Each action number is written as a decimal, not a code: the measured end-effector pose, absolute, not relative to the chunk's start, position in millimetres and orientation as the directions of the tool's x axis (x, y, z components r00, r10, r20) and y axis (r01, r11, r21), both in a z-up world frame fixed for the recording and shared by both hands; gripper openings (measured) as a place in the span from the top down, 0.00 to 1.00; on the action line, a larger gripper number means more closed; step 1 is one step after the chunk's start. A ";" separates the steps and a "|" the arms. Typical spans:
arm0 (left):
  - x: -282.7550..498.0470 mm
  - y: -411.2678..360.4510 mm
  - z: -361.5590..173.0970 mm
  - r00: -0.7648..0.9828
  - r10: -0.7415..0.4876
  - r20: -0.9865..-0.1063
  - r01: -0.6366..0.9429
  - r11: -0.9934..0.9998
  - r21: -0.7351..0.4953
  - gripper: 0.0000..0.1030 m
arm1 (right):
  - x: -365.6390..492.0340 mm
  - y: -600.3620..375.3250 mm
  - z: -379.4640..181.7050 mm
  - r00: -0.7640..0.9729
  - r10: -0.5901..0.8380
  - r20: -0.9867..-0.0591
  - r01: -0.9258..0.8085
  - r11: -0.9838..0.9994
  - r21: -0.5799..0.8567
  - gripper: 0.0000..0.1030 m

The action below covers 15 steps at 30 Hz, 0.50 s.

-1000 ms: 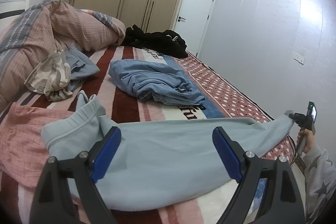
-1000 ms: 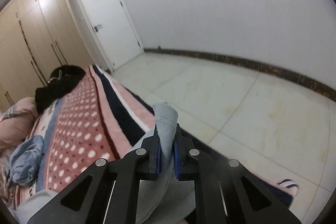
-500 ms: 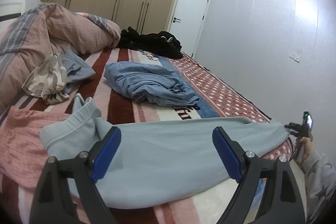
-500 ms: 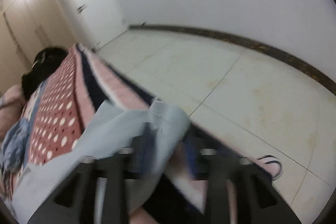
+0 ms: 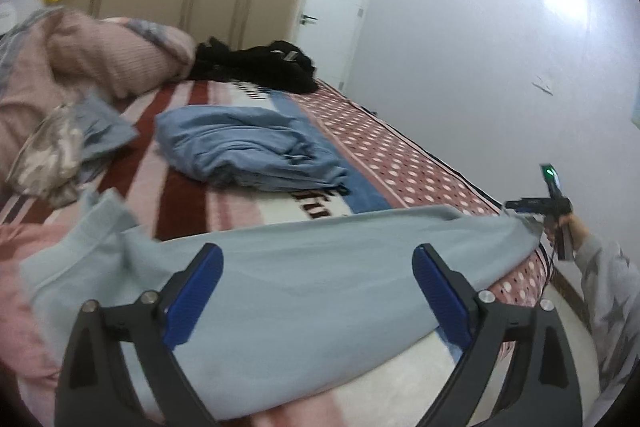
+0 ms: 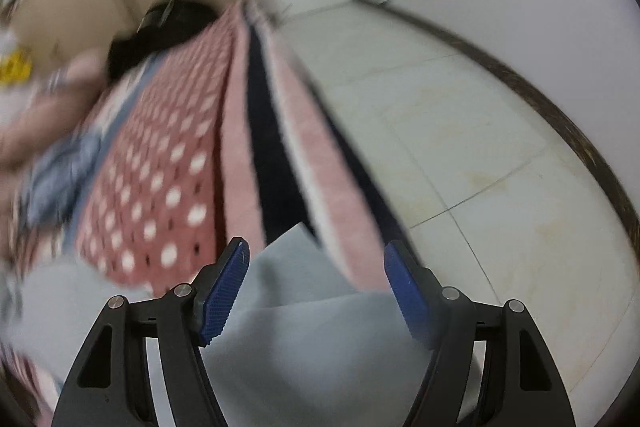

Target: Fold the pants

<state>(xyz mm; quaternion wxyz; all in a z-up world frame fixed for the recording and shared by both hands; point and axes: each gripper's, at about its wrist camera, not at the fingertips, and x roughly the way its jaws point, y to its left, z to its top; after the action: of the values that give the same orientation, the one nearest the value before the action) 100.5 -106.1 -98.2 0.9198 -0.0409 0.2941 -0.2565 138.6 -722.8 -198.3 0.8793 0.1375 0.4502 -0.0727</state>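
Note:
Light blue pants (image 5: 312, 291) lie stretched across the bed, waistband at the left, leg end at the right bed edge. My left gripper (image 5: 318, 255) hovers over their middle, its jaws wide and still opening, nothing pressed between the blue pads. In the left wrist view my right gripper (image 5: 532, 205) sits at the leg end, held by a hand in a star-print sleeve. The right wrist view is blurred: the right gripper (image 6: 316, 247) points down over the leg end (image 6: 312, 307), jaws opening, and the cloth lies below them without touching the pads.
A heap of blue denim (image 5: 248, 147) and black clothes (image 5: 256, 67) lie farther up the striped and dotted blanket (image 5: 400, 163). A pink quilt (image 5: 100, 55) and a camouflage garment (image 5: 48, 155) are at the left. Tiled floor (image 6: 480, 147) drops off beyond the bed's right edge.
My right gripper has let go of the leg end, opened and tipped downward. The leg end now rests on the bed edge. The left gripper has shifted sideways over the pants.

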 end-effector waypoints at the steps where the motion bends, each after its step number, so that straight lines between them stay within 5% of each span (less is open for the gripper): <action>1: 103.8 -115.4 -99.8 0.678 -0.512 -0.526 0.466 0.854 -0.231 0.08 | 143.7 -718.5 -201.5 0.569 0.009 -0.823 0.213 0.964 0.157 0.37; 6: 121.5 -151.8 -112.9 0.629 -0.527 -0.572 0.486 0.841 -0.239 0.08 | 143.2 -692.1 -212.6 0.516 0.023 -0.857 0.056 0.997 0.061 0.66; 8: 123.9 -159.9 -117.9 0.612 -0.538 -0.580 0.496 0.832 -0.249 0.08 | 139.0 -689.5 -208.9 0.521 0.012 -0.853 0.039 0.999 0.038 0.92; 15: 125.8 -169.5 -128.9 0.587 -0.538 -0.605 0.495 0.830 -0.258 0.08 | 117.5 -681.1 -185.7 0.634 -0.139 -0.761 0.090 0.990 -0.106 0.96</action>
<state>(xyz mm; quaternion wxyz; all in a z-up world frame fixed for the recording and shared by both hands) 125.8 -169.5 -128.9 0.8902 -0.0309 0.3499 -0.2900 117.5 -681.1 -185.7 0.9033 -0.0288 0.4233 -0.0634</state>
